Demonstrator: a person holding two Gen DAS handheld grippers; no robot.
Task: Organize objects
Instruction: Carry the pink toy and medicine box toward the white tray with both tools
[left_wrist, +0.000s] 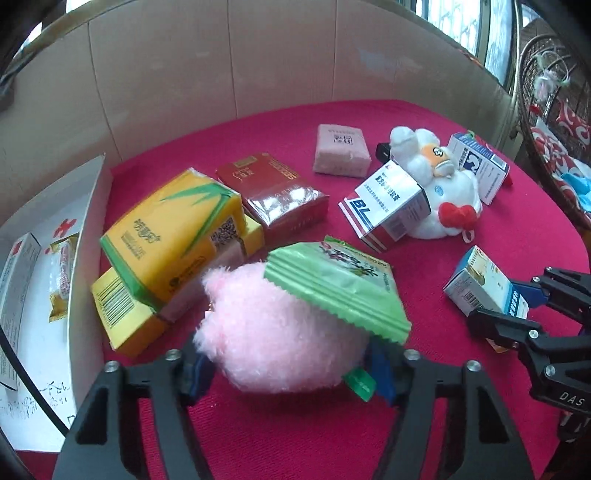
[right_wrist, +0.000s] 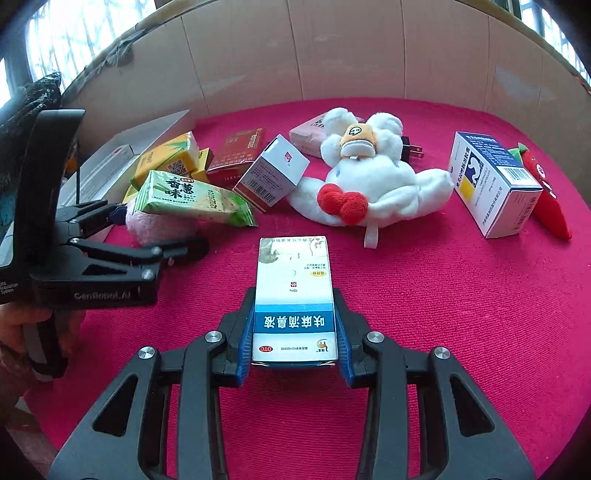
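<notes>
My left gripper (left_wrist: 291, 373) is shut on a pink plush toy (left_wrist: 273, 332) lying on the red cloth; a green snack packet (left_wrist: 340, 288) rests on top of the toy. In the right wrist view the left gripper (right_wrist: 155, 229) holds the same toy (right_wrist: 155, 225) under the packet (right_wrist: 192, 199). My right gripper (right_wrist: 294, 343) is shut on a white and blue medicine box (right_wrist: 294, 295), also seen in the left wrist view (left_wrist: 484, 288) with the right gripper (left_wrist: 517, 306) around it.
Yellow tissue packs (left_wrist: 173, 240), a red carton (left_wrist: 280, 195), a pink pack (left_wrist: 341, 151), a white plush (right_wrist: 369, 177), medicine boxes (right_wrist: 491, 184) (right_wrist: 269, 173) and a red chili toy (right_wrist: 546, 195) lie on the cloth. A white open box (left_wrist: 85, 229) stands at left. Cardboard wall (left_wrist: 258, 62) behind.
</notes>
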